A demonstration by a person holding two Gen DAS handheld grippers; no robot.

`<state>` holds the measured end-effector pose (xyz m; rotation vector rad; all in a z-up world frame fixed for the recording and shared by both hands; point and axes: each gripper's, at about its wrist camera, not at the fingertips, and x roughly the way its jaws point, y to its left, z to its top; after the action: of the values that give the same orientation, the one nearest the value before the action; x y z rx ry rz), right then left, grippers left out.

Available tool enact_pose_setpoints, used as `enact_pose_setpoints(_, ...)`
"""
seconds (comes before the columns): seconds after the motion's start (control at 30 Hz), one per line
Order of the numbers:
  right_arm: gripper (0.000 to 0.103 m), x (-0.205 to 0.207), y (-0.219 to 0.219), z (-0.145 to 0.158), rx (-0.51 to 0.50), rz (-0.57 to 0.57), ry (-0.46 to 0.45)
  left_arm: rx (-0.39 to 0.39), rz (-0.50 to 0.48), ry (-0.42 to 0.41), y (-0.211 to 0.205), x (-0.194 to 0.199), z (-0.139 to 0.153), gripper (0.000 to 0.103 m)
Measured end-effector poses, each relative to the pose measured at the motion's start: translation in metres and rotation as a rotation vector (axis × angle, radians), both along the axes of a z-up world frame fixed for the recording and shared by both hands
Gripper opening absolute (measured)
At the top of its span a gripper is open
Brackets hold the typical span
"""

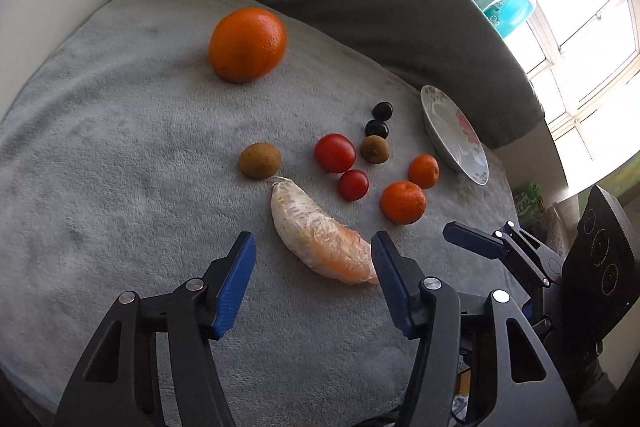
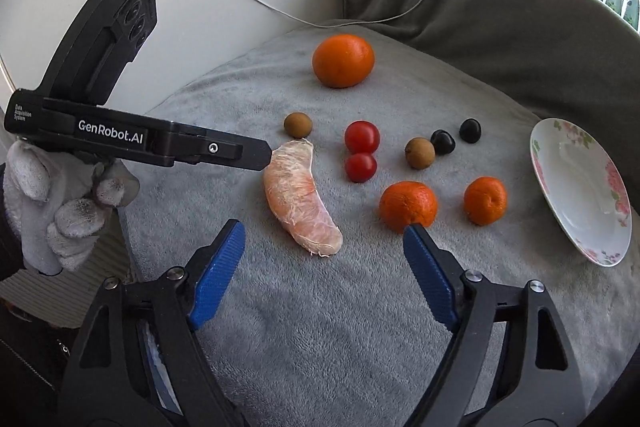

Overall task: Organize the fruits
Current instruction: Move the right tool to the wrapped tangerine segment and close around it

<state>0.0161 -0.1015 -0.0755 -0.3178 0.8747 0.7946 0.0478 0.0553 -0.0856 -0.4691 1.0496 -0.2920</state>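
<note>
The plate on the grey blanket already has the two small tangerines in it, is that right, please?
Not quite. The plate on the grey blanket is empty; the two small tangerines lie on the blanket beside it, as the right wrist view shows.

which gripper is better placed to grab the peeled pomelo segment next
Left, probably. The left gripper has its open jaws either side of the pomelo segment, its right finger almost at the near end. The right gripper is open too, but the segment lies off-centre beside its left finger.
</note>
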Motion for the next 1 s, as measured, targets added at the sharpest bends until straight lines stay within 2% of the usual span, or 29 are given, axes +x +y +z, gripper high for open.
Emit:
enact_pose_setpoints(0.17,0.075,0.005,0.017,-0.013,-0.024,0.052,0.035,0.018,-0.005,0.071,-0.004,0.017,-0.003,0.058)
enact_pose_setpoints(0.33,0.065,0.017,0.027,-0.027,-0.039,0.077,0.062,0.034,-0.006,0.149,-0.011,0.031,-0.01,0.058)
enact_pose_setpoints(0.57,0.058,0.034,0.025,-0.036,0.001,0.072,0.105,0.062,0.048,0.246,-0.008,0.045,-0.019,0.054)
enact_pose_setpoints(0.83,0.058,0.034,0.026,-0.037,0.008,0.11,0.103,0.102,0.079,0.29,-0.02,0.053,-0.022,0.053)
enact_pose_setpoints(1.0,0.056,0.031,0.029,-0.039,-0.023,0.129,0.066,0.141,0.1,0.292,-0.033,0.058,-0.022,0.051)
